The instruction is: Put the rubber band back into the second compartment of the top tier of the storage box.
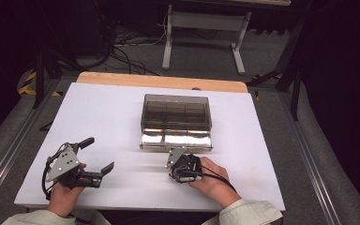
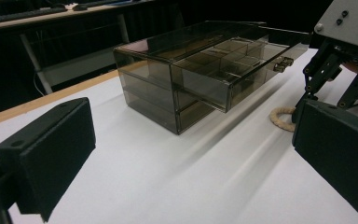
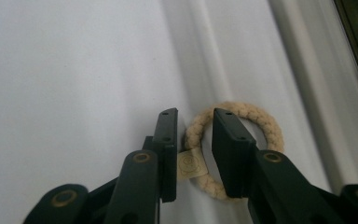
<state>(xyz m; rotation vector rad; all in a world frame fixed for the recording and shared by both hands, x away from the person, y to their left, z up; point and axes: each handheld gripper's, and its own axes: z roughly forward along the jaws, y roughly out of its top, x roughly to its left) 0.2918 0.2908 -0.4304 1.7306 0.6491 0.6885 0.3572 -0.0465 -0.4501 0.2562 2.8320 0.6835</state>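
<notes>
Lower left of the high view: left claw [image 1: 99, 157] rests on the white bench [image 1: 103, 117], jaws spread wide, nothing between them. Centre: smoky clear drawer box [image 1: 176, 112], its top drawer [image 1: 176, 139] pulled out toward the person. Lower centre-right, just below the drawer front: right claw [image 3: 193, 140] points down over a braided rope ring [image 3: 265, 123] lying flat; jaws narrowed astride the ring's near side and its tag [image 3: 191, 164], pads not yet pressing.

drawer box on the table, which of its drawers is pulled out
The top drawer, the one with the small handle, is slid out toward the person; the lower drawers sit flush in the drawer box.
</notes>
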